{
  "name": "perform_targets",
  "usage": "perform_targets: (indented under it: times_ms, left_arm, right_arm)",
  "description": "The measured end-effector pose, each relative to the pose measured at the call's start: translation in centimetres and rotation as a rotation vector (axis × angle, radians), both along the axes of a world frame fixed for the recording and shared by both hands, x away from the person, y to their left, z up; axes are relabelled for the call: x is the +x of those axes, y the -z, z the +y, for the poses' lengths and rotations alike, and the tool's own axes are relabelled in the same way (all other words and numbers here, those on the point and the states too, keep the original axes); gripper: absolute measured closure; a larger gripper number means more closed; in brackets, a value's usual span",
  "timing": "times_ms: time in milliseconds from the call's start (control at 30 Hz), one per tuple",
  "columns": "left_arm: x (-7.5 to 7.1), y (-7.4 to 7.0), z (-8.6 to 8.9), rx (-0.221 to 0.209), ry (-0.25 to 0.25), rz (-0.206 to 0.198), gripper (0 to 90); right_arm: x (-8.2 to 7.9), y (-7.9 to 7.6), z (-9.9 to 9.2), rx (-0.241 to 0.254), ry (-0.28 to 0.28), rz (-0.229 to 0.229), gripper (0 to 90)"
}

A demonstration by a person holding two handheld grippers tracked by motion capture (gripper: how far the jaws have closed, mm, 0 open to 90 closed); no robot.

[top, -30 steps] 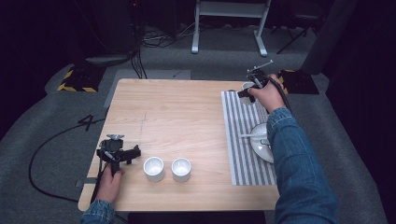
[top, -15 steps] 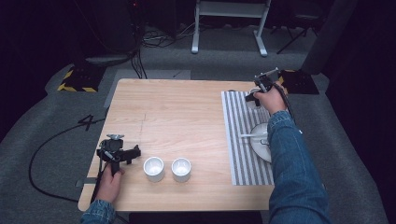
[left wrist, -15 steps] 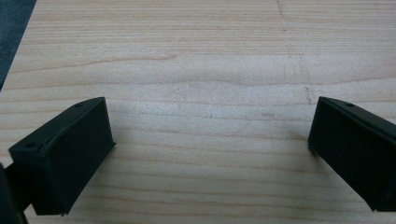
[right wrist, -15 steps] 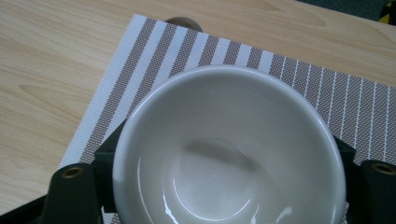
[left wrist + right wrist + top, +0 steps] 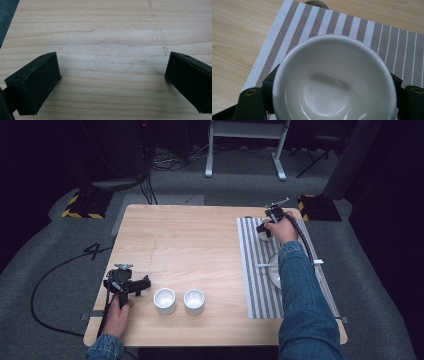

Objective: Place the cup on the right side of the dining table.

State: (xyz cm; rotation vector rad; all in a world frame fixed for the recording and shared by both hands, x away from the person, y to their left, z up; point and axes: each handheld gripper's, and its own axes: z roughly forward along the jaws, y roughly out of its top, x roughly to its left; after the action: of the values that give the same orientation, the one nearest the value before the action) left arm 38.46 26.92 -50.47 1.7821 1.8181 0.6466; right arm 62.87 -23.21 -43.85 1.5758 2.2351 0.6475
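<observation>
The right tool is clamped on a white cup above the striped mat, while the left tool rests spread apart on the bench.

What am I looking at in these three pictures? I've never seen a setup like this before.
A person sits at a wooden table, holding a hand-held two-jaw gripper in each hand. The high view looks down from above; each gripper view looks along that gripper's own black jaws. The right gripper is closed around a white cup above a striped placemat, where a plate also lies. The left gripper rests open, holding nothing, beside two more white cups.
</observation>
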Motion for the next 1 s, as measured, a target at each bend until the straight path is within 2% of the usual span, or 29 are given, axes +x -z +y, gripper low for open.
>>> perform_targets:
  times_ms: [367,833,1000]
  left_arm:
    - [0.0,0.0,0.0,0.0,0.0,0.0,0.1]
    - [0.0,0.0,0.0,0.0,0.0,0.0,0.1]
    - [0.0,0.0,0.0,0.0,0.0,0.0,0.1]
  right_arm:
    - [0.1,1.2,0.4,-0.016,0.005,0.031,26.9]
    - [-0.1,1.7,0.6,-0.028,0.014,0.053,26.5]
    - [-0.3,2.2,0.4,0.013,0.034,0.037,26.1]
